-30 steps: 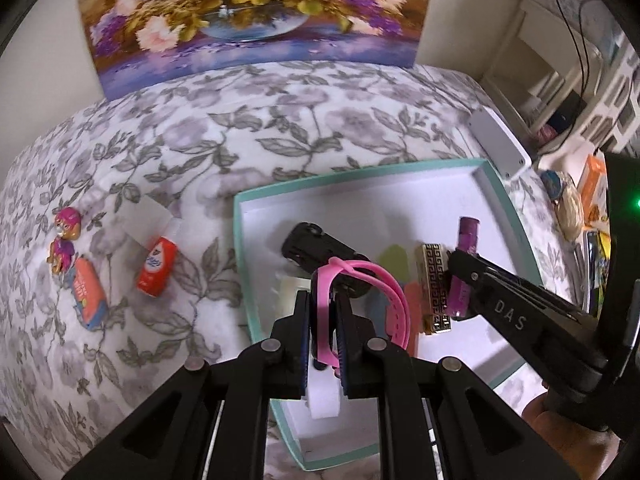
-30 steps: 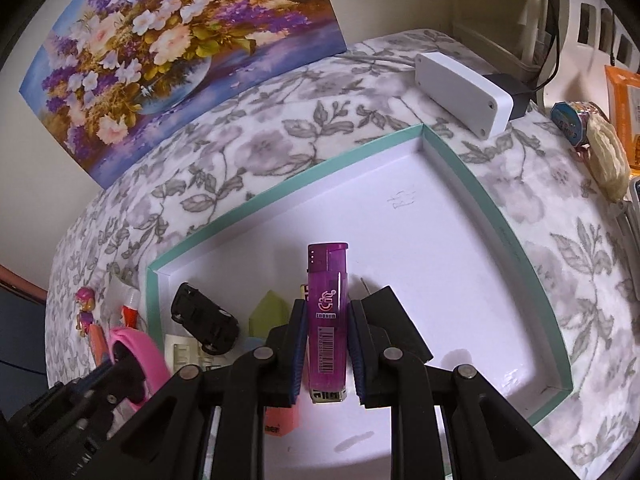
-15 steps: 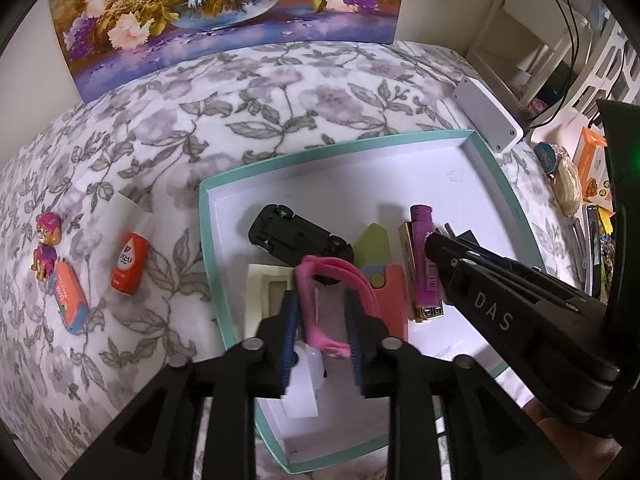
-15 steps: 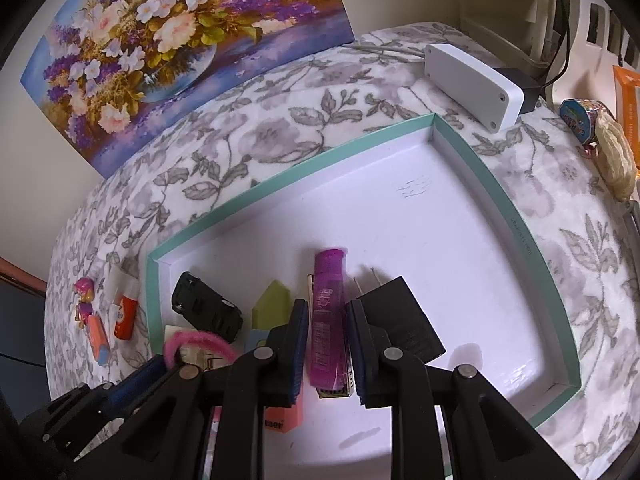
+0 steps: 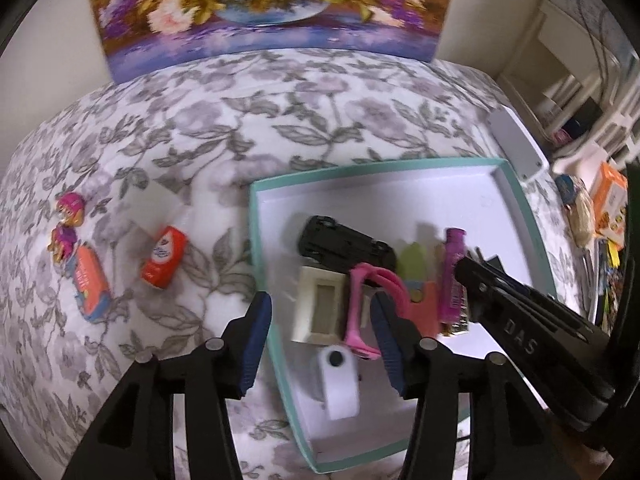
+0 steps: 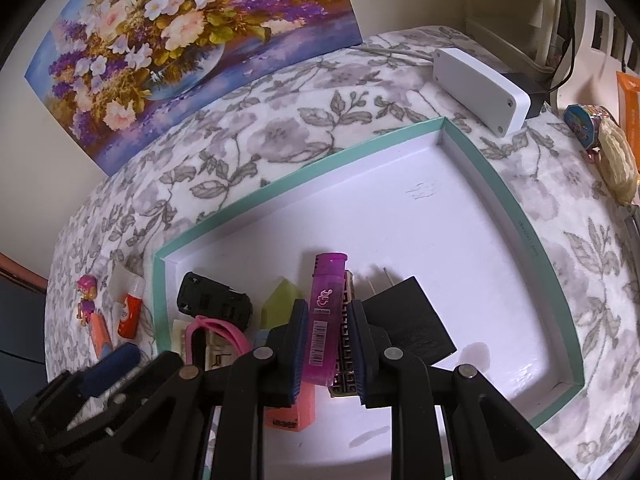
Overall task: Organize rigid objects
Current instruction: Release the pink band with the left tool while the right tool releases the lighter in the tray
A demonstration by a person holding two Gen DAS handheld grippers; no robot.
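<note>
A teal-rimmed white tray holds a black toy car, a cream frame, a pink band, a purple lighter, a gold block and a black plug. My left gripper is open wide above the tray's left edge; the pink band lies free between its fingers. My right gripper is open with its pads either side of the purple lighter, which lies on the tray.
On the flowered cloth left of the tray lie an orange tube, an orange eraser and a small pink figure. A white box sits beyond the tray's far right corner. A flower painting stands behind.
My left gripper has let go of the pink band, opened wide and shifted left. My right gripper has set the purple lighter down in the tray and opened.
</note>
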